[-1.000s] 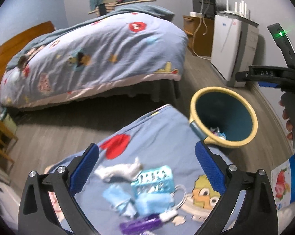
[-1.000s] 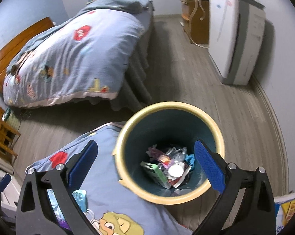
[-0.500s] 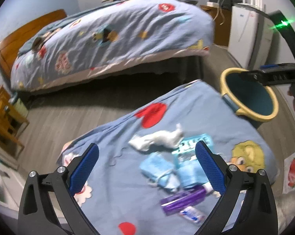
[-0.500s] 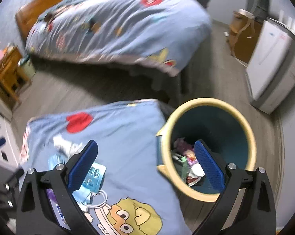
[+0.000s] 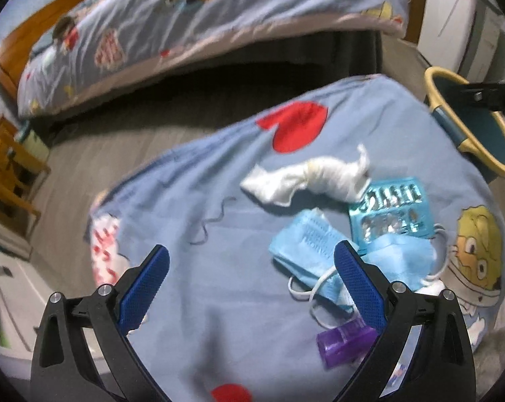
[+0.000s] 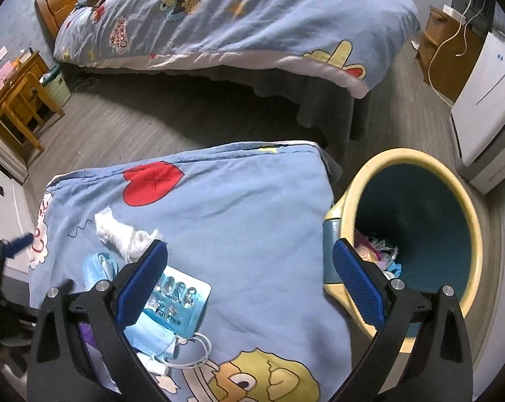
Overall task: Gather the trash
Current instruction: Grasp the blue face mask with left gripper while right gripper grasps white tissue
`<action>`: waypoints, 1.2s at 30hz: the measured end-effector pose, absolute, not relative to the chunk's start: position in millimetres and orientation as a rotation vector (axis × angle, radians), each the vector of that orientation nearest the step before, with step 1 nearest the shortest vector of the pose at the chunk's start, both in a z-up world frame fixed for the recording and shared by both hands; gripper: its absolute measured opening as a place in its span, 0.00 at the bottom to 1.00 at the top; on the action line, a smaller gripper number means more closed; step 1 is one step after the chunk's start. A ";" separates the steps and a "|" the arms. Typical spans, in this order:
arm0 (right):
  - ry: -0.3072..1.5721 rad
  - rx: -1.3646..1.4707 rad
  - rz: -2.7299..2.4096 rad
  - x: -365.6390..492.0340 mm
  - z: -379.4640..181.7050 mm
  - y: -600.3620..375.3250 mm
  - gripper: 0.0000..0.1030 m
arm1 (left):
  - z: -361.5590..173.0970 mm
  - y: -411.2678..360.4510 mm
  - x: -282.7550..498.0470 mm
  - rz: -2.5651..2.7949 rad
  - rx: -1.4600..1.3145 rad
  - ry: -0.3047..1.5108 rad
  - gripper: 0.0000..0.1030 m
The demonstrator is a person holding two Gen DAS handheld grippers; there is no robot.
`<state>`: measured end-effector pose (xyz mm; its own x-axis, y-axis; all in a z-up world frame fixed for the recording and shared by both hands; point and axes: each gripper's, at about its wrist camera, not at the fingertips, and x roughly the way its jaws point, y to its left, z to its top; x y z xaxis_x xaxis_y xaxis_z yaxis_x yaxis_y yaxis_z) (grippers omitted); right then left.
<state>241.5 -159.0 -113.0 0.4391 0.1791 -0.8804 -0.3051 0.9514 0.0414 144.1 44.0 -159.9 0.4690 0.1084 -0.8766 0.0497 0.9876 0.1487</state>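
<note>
Trash lies on a blue cartoon-print cover: a crumpled white tissue, a teal blister pack, two blue face masks and a purple tube. My left gripper is open above the cover, left of the masks, holding nothing. My right gripper is open too, over the cover's right half, with the blister pack and tissue behind its left finger. The yellow-rimmed teal bin stands to the right with wrappers inside.
A bed with a blue cartoon duvet lies beyond a strip of grey wood floor. A white appliance and a wooden cabinet stand at the right wall. Wooden furniture is on the left.
Both grippers have swung left, from over the bin toward the trash on the cover. The left one has come lower and closer to the masks and tissue. Both stay open.
</note>
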 end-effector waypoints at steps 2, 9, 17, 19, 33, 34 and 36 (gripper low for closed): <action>1.082 -0.129 0.303 243.3 -116.5 -157.2 0.94 | -169.4 41.8 149.3 0.029 0.135 1.104 0.95; 1.111 -0.120 0.299 248.9 -127.6 -158.9 0.94 | -192.4 24.2 155.1 -0.087 0.136 1.172 0.66; 1.119 -0.085 0.312 252.6 -132.5 -150.8 0.94 | -182.0 29.0 151.7 -0.150 0.092 1.179 0.21; 1.117 -0.094 0.329 252.0 -133.6 -140.7 0.94 | -176.4 40.4 150.7 -0.123 0.076 1.168 0.21; 1.109 -0.318 0.492 230.3 -160.8 -29.8 0.81 | -156.3 120.0 135.1 -0.013 0.039 1.137 0.19; 1.109 -0.332 0.497 229.2 -163.2 -26.0 0.78 | -155.7 121.9 134.7 -0.015 0.036 1.135 0.19; 1.110 -0.366 0.509 226.8 -169.0 -15.8 0.75 | -155.8 123.1 134.1 -0.018 0.037 1.133 0.19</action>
<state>226.8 -15.8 -169.0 0.3499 0.2051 -0.9141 -0.5589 0.8287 -0.0280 134.1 123.1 -155.8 0.4241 0.0044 -0.9056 0.0328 0.9993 0.0202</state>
